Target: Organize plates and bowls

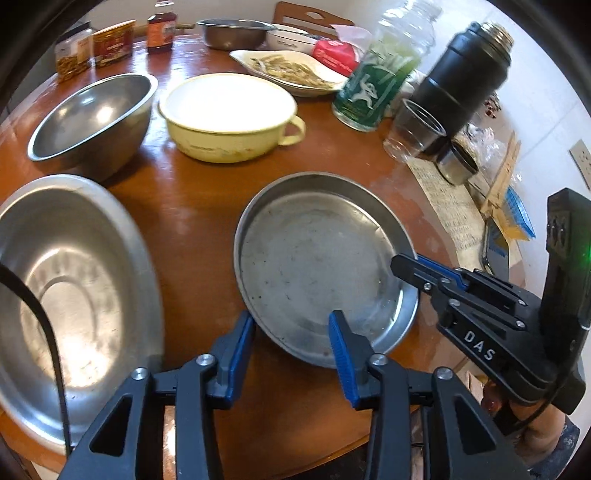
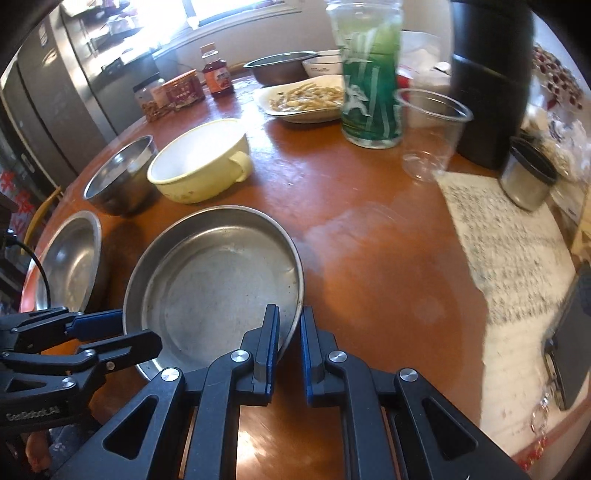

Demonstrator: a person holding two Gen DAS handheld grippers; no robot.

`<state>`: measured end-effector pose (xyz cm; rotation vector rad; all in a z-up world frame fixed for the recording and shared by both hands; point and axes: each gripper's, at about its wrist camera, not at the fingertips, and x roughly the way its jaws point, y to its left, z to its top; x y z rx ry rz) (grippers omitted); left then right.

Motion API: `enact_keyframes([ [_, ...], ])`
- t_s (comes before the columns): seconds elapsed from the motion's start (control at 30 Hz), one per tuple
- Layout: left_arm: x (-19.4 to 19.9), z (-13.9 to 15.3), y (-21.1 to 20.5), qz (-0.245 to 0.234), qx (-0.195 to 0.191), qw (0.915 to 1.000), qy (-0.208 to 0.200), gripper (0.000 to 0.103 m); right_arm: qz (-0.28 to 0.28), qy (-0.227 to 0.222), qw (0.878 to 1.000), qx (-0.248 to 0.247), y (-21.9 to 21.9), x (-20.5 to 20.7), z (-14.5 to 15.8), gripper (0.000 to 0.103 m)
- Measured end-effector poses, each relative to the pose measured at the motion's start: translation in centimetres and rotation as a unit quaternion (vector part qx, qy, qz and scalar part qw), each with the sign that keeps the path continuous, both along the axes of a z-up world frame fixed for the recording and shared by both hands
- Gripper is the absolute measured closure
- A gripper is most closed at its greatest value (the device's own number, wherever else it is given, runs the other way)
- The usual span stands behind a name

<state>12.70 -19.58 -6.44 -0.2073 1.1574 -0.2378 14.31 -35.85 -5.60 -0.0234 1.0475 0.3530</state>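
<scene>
Honestly, we're looking at a job that's barely started. Nothing is stacked or nested yet; every dish is sitting on its own spot on the round reddish-brown wooden table (image 2: 369, 236).

Right now we're working on the shallow round steel plate (image 1: 314, 266) at the near edge. The right gripper (image 2: 289, 350) is straddling the plate's right rim, one blue pad inside and one outside, with a narrow gap between them. We're judging it as closing on the rim, but we can't tell whether the pads are actually pinching yet. The left gripper (image 1: 291, 350) is sitting wide open at the plate's near-left rim, one finger outside the edge, the other over the plate, not gripping anything.

What we're still seeing left to sort:
- the wide shallow steel basin (image 1: 70, 288) to the left of the plate, well apart from it
- the deep steel mixing bowl (image 1: 92, 114) further back on the left
- the pale yellow enamel bowl with a handle (image 1: 229, 118), just beside that mixing bowl
- another steel bowl (image 1: 232, 33) and a white ceramic bowl (image 1: 288, 38) at the far side, next to the white dish of food scraps (image 1: 291, 72)

So we're guessing pretty much the whole task is still ahead of us.
</scene>
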Motion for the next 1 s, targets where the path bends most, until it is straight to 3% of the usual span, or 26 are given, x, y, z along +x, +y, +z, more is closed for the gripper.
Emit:
enact_keyframes([
  [0.13, 0.5, -0.3, -0.3, -0.012, -0.014, 0.9998, 0.004, 0.08, -0.022, -0.001, 1.0, -0.007, -1.2, -0.1, 0.3, 0.092],
  [0.37, 0.4, 1.2, -0.1, -0.021, -0.027, 0.9994, -0.011, 0.08, -0.034, -0.008, 0.999, 0.002, -2.0, 0.0, 1.2, 0.092],
  [0.53, -0.8, 4.6, 1.3, -0.014, -0.019, 0.9979, -0.06, 0.08, -0.024, -0.031, 0.999, 0.022, -1.2, -0.2, 3.8, 0.092],
  [0.7, -2.5, 7.2, 4.3, 0.01, -0.003, 0.9952, -0.098, 0.08, 0.009, -0.064, 0.998, 0.026, 2.2, -0.2, 6.8, 0.092],
  [1.0, -5.5, 9.1, 13.7, 0.094, 0.0, 0.9886, -0.118, 0.08, 0.103, -0.1, 0.989, 0.032, 12.6, -0.2, 10.2, 0.092],
])
